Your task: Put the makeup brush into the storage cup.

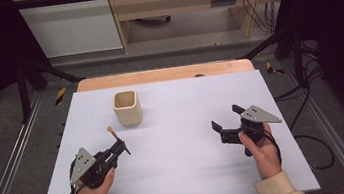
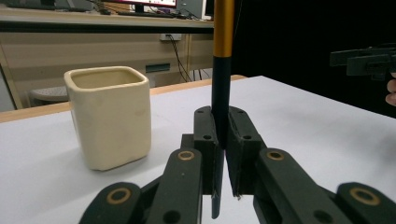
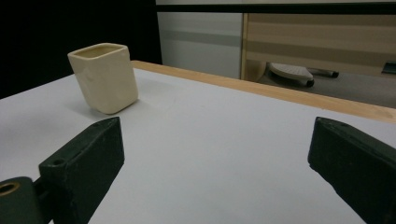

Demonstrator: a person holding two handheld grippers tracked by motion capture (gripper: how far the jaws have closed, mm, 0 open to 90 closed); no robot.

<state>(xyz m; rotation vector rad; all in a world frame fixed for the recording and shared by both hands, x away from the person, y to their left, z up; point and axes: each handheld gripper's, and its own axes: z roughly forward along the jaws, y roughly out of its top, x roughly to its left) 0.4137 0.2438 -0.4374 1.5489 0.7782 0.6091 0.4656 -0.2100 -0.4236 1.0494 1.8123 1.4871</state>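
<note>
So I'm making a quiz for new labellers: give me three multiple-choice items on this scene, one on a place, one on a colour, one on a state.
1. Where does the cream cup stand on the table?
A. far side, left of centre
B. near right corner
C. at the near edge, in the middle

2. What colour is the band on the brush above its black handle?
A. red
B. gold
C. blue

3. How is the right claw?
A. shut on the cup
C. shut on the brush
B. open, holding nothing

Answers:
1. A, as the high view shows it toward the far edge, left of the middle.
2. B, as the left gripper view shows a gold band above the left claw, which is shut on the handle.
3. B, as the right gripper view shows the jaws wide apart over bare table.
</note>
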